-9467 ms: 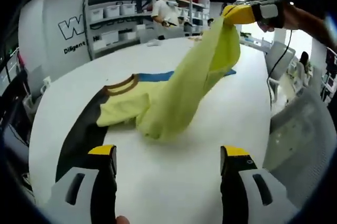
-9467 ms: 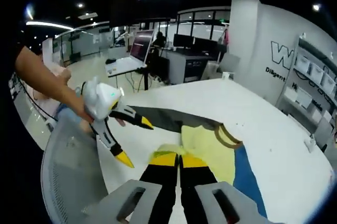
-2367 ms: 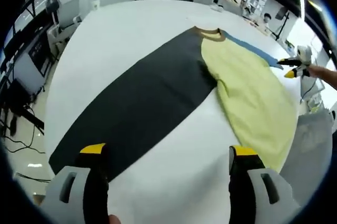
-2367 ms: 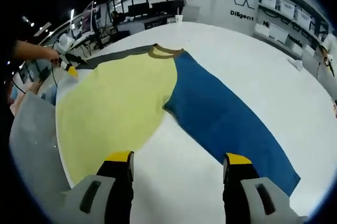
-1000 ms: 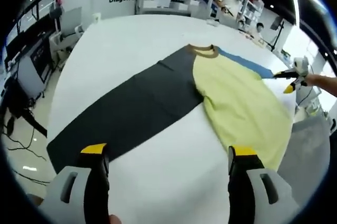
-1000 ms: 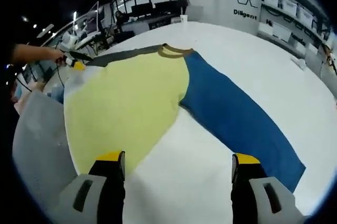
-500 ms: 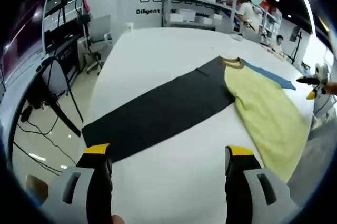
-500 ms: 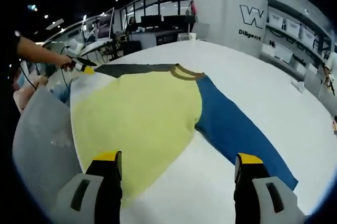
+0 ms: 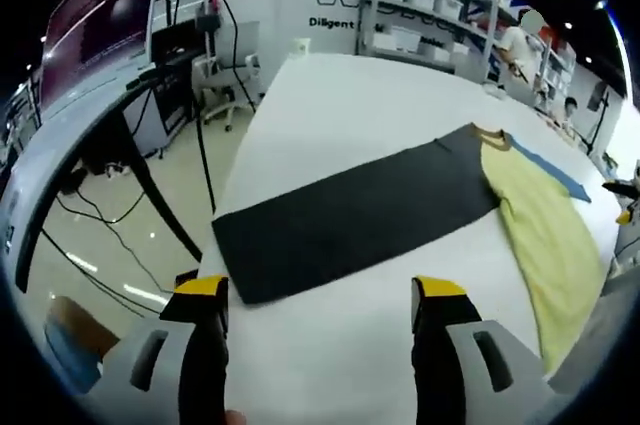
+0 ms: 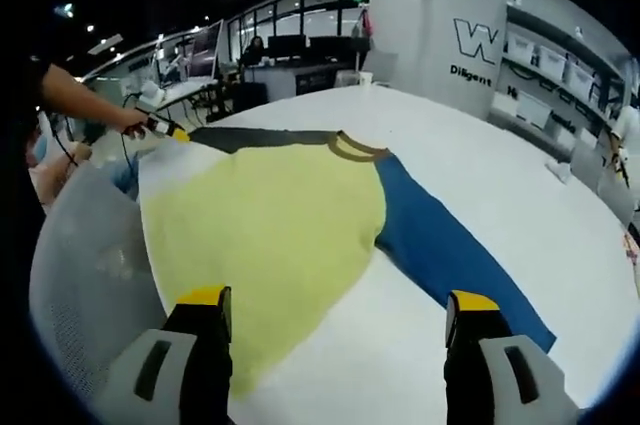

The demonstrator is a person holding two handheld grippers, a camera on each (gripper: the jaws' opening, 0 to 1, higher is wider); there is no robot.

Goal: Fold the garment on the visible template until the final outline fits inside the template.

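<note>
A long-sleeved shirt lies spread flat on the white table [image 9: 330, 95]. Its dark grey sleeve [image 9: 350, 220] stretches toward my left gripper [image 9: 320, 295], whose jaws stand open just short of the cuff end with nothing between them. Past the brown collar [image 9: 490, 137] lie the yellow body [image 9: 545, 235] and the blue sleeve [image 9: 552, 171]. In the right gripper view the yellow body [image 10: 270, 225] and blue sleeve [image 10: 450, 245] lie ahead of my right gripper [image 10: 338, 305], open and empty above the hem. The left gripper [image 10: 162, 128], held by a hand, sits at the dark sleeve [image 10: 260, 137].
The table's left edge drops to a floor with cables and a desk frame [image 9: 140, 160]. A cup [image 9: 300, 45] stands at the far table end. Shelves with bins [image 9: 430, 5] and a person [image 9: 522, 43] are behind. A grey mesh chair back [image 10: 80, 275] is by the yellow hem.
The shirt, earlier lifted by its yellow hem in the shut right gripper, now lies flat and released. The left view has swung toward the dark sleeve's cuff and the table edge.
</note>
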